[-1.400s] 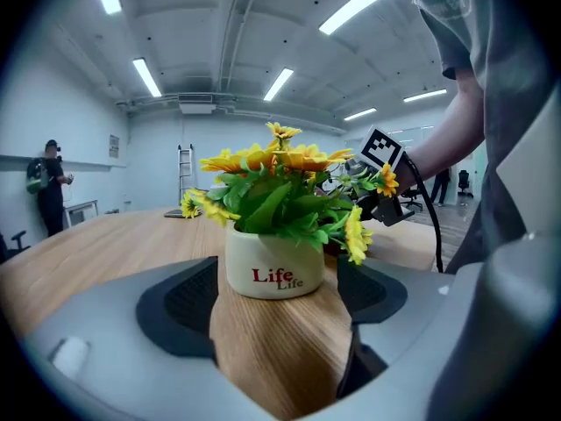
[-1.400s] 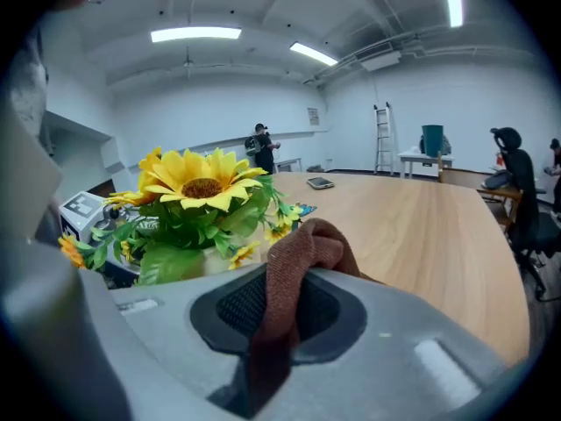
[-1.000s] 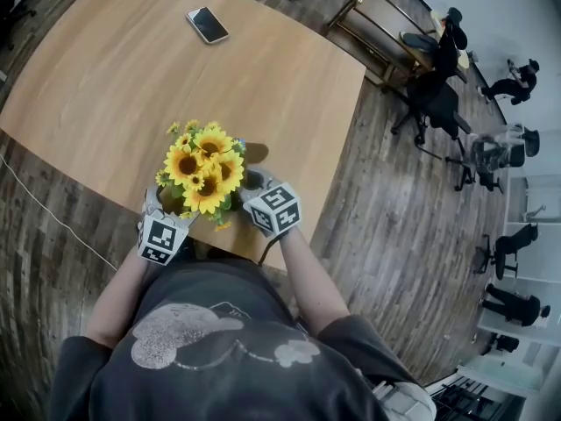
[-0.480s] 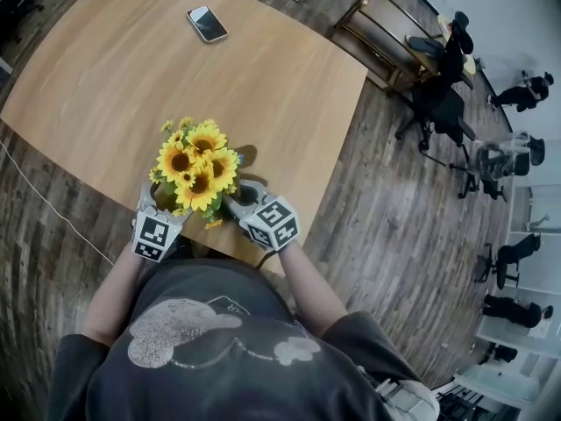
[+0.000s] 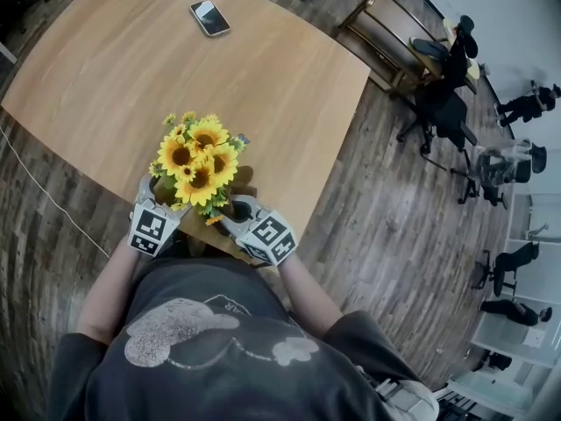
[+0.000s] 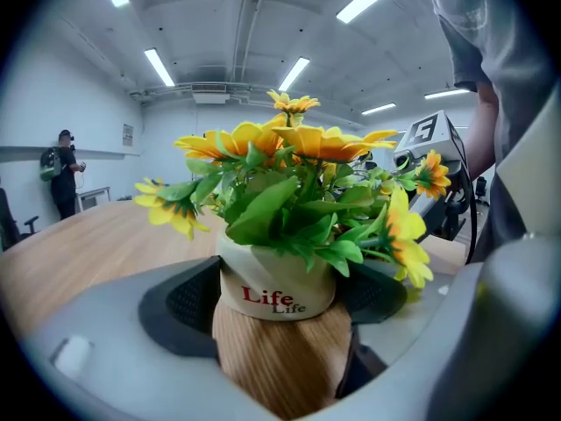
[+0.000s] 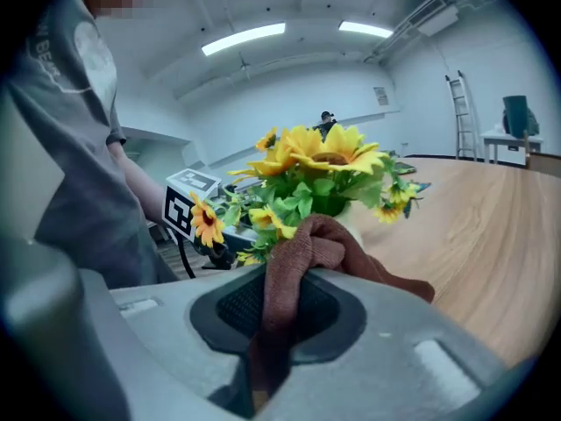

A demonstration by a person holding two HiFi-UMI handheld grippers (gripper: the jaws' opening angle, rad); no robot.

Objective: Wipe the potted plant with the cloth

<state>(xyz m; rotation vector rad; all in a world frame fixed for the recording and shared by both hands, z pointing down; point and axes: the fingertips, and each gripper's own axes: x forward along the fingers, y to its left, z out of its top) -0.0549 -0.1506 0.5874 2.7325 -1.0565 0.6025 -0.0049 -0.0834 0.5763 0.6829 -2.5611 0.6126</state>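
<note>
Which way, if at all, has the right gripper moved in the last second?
Yes. In the head view the right gripper has drawn back toward the person, away from the phone, to the near edge of the table.

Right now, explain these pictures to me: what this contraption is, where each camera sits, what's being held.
There is no robot: a person holds a hand tool with a two-jaw claw in each hand. One picture comes from a camera on the person's head, looking down; the other two from cameras riding on the claws. A black smartphone lies on the light wooden table; near its front edge is a white pot of yellow sunflowers. The left claw grips the pot by its sides. The right claw pinches a reddish-brown cloth, bunched up beside the flowers.
</note>
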